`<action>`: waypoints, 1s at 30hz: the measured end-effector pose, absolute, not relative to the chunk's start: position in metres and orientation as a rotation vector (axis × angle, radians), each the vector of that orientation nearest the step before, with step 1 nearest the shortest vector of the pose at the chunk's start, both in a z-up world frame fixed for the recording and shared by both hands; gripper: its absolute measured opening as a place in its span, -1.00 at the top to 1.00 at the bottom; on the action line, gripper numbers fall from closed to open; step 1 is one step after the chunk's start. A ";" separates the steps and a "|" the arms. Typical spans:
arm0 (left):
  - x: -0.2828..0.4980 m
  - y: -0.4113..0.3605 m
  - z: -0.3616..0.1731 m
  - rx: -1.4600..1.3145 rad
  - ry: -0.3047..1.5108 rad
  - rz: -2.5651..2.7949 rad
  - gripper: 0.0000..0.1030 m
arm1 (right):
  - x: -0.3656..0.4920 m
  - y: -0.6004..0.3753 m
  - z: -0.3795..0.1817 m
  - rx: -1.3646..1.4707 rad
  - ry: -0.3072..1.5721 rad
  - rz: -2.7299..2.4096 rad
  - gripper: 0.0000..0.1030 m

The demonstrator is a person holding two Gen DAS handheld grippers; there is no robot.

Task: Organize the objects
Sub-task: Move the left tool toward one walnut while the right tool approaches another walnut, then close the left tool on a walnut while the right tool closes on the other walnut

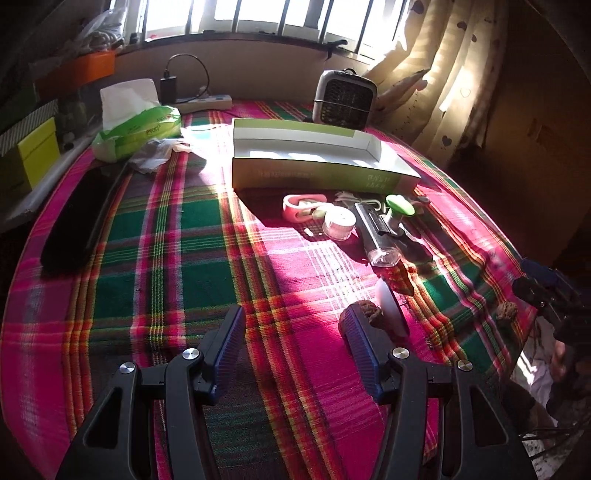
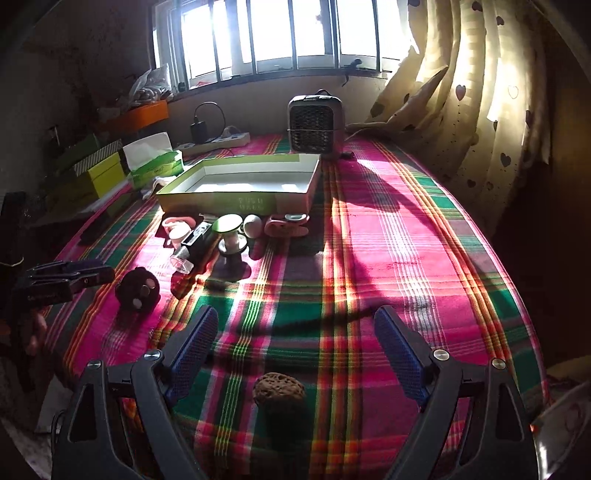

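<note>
Both grippers spread wide and empty above a desk [image 2: 388, 236] draped in a pink, green and red plaid cloth [image 1: 177, 236].

Right gripper [image 2: 295, 354]: fingers [image 2: 400, 350] well apart, a brown porous stone [image 2: 279, 386] lying on the cloth between them, near the desk's front edge. Left gripper [image 1: 293, 349]: fingers [image 1: 227, 343] likewise parted, nothing held; a second brown lump [image 1: 369, 312] and a white rounded object [image 1: 393, 312] just beyond the right-hand fingertip.

Likely step: pick-up of the stone for transfer to the open green-and-white box [image 2: 240, 184] at mid-desk, empty as far as visible. Best done by lowering until the pads straddle the stone's widest part, closing slowly on the rough surface, then lifting clear before travel. Care needed over the cluster of small items directly in front of the box: a pink case [image 2: 290, 225], a black torch-like tool [image 2: 197, 245], a green-capped piece [image 2: 227, 223]. A high path over these advisable.

Surroundings: soft, slightly wrinkled cloth, so possible snagging of low fingertips. Tissue pack [image 1: 140, 125], small fan heater [image 2: 316, 122] and power strip [image 2: 218, 142] at the far edge below a barred window [image 2: 280, 35]; heart-print curtain [image 2: 472, 96] at right. Hard sunlight and deep shadows across the cloth, hence poor contrast on dark objects.
</note>
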State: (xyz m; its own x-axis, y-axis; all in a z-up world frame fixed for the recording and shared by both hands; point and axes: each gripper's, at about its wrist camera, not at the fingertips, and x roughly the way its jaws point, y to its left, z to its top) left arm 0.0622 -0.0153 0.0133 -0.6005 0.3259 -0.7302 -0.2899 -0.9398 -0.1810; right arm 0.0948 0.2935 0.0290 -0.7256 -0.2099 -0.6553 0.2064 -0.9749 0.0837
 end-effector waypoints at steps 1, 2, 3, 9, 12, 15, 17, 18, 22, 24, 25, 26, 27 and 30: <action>0.064 -0.015 0.012 -1.168 -0.057 2.530 -0.05 | 0.097 0.295 0.027 1.035 -0.021 -2.720 -0.69; 0.066 -0.014 0.011 -1.165 -0.051 2.519 -0.05 | 0.098 0.296 0.024 1.039 -0.030 -2.714 -0.69; 0.068 -0.013 0.011 -1.162 -0.042 2.509 -0.05 | 0.098 0.296 0.022 1.051 -0.033 -2.713 -0.69; 0.074 -0.006 0.010 -1.135 -0.022 2.468 -0.05 | 0.103 0.294 0.008 1.086 -0.025 -2.705 -0.68; 0.075 -0.001 0.008 -1.136 0.008 2.458 -0.05 | 0.105 0.293 0.002 1.096 -0.016 -2.707 -0.68; 0.075 0.002 0.007 -1.134 0.030 2.450 -0.05 | 0.106 0.293 -0.003 1.097 -0.013 -2.697 -0.61; 0.075 0.005 0.007 -1.132 0.045 2.444 -0.05 | 0.106 0.290 -0.006 1.100 0.010 -2.698 -0.47; 0.074 0.006 0.007 -1.132 0.053 2.443 -0.05 | 0.106 0.289 -0.006 1.091 0.029 -2.707 -0.46; 0.072 0.014 0.006 -1.118 0.098 2.442 -0.04 | 0.108 0.286 -0.008 1.070 0.068 -2.720 -0.42; 0.070 0.018 0.005 -1.121 0.123 2.451 -0.04 | 0.109 0.287 -0.008 1.061 0.082 -2.734 -0.27; 0.070 0.020 0.004 -1.120 0.137 2.451 -0.05 | 0.109 0.287 -0.008 1.057 0.088 -2.741 -0.22; 0.069 0.021 0.004 -1.120 0.150 2.450 -0.04 | 0.109 0.287 -0.008 1.054 0.092 -2.748 -0.16; 0.069 0.023 0.003 -1.121 0.163 2.452 -0.04 | 0.109 0.287 -0.008 1.052 0.097 -2.753 -0.12; 0.067 0.026 0.002 -1.116 0.187 2.455 -0.04 | 0.109 0.288 -0.008 1.042 0.102 -2.760 -0.07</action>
State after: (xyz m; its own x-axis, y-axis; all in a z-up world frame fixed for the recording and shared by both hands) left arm 0.0667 0.0263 0.0022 -0.5807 0.3310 -0.7438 -0.4399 -0.8963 -0.0555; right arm 0.1091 0.2876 -0.0085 -0.7351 -0.1515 -0.6608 0.2000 -0.9798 0.0021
